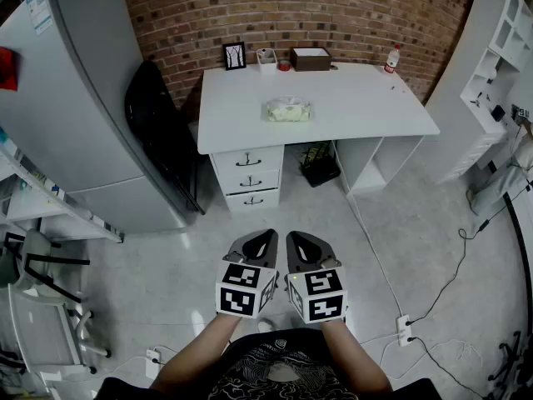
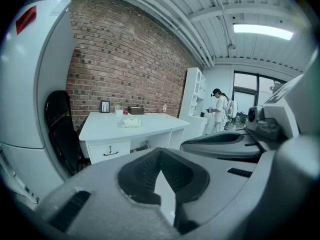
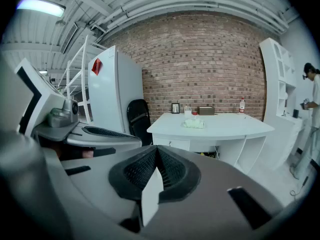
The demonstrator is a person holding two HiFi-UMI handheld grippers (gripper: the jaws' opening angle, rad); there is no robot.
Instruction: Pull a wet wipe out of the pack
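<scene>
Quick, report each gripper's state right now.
Left gripper: closed, holding nothing.
Right gripper: closed, holding nothing.

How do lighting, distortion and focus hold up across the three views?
Head view: evenly lit, sharp, brick wall bowed. Left gripper view: heavy fisheye, black corners, ceiling light blown out. Right gripper view: same fisheye, wipe pack small but clear.

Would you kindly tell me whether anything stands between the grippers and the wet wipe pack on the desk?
Nothing visible does. The wet wipe pack lies alone on the desk, other items behind it. The left gripper and right gripper, both shut and empty, hang over open floor short of the desk.
</scene>
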